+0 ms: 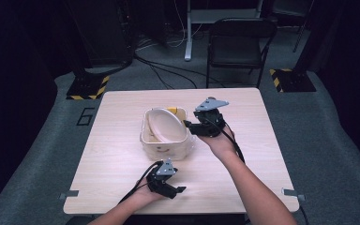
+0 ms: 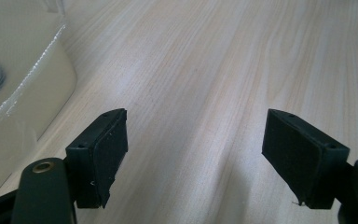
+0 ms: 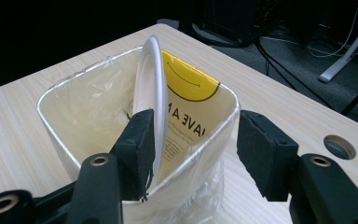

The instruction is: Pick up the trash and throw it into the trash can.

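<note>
A cream bin (image 1: 165, 143) lined with a clear plastic bag stands at the middle of the wooden table (image 1: 122, 159). A white plate (image 1: 166, 125) stands on edge inside it, leaning against a yellow smiley-face sheet (image 1: 173, 110). My right gripper (image 1: 188, 125) is at the bin's right rim, open. In the right gripper view the plate (image 3: 149, 79) rises just beside the left jaw, the sheet (image 3: 186, 79) is behind it, and the right jaw is outside the bin's corner (image 3: 223, 116); my right gripper (image 3: 193, 149) presses on nothing. My left gripper (image 1: 180, 190) rests near the front edge, open (image 2: 196, 154) over bare wood, with the bin's wall (image 2: 18, 93) to its left.
A black folding chair (image 1: 239, 42) stands behind the table's far edge. Cables and a white desk leg (image 1: 187, 33) lie on the floor beyond. A round hole (image 3: 339, 146) sits in the tabletop past the bin. Yellow-and-black striped bases (image 1: 86, 86) flank the far corners.
</note>
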Demonstrator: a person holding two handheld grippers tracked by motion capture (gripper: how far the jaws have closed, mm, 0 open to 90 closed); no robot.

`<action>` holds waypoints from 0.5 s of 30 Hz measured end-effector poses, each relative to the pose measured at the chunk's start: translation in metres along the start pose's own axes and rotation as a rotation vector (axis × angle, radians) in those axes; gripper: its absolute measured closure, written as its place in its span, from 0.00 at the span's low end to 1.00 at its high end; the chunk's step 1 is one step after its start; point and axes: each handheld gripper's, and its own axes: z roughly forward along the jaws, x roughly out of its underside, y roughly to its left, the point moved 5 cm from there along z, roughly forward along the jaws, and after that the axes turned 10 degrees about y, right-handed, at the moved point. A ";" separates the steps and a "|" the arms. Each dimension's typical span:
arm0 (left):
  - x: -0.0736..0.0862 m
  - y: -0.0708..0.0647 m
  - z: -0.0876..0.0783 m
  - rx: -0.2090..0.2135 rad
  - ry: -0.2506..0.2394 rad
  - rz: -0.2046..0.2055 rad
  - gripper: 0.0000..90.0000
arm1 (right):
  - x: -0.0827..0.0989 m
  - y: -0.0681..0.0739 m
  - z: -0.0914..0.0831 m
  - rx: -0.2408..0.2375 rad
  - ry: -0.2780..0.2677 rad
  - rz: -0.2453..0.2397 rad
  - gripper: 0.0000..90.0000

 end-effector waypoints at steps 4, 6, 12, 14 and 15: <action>0.000 0.000 0.001 0.005 0.008 0.002 0.24 | 0.007 -0.002 -0.008 0.000 -0.005 0.000 0.50; 0.000 0.000 0.002 0.000 0.000 -0.001 0.24 | 0.011 -0.003 -0.012 -0.001 -0.012 0.001 0.50; 0.001 0.000 0.002 0.003 0.005 -0.006 0.24 | 0.029 -0.009 -0.024 0.010 -0.026 0.015 0.50; 0.001 0.000 0.002 0.001 0.006 -0.006 0.24 | 0.036 -0.013 -0.027 0.015 -0.033 0.018 0.49; 0.001 0.000 0.002 0.001 0.007 -0.006 0.24 | 0.040 -0.014 -0.028 0.017 -0.032 0.033 0.49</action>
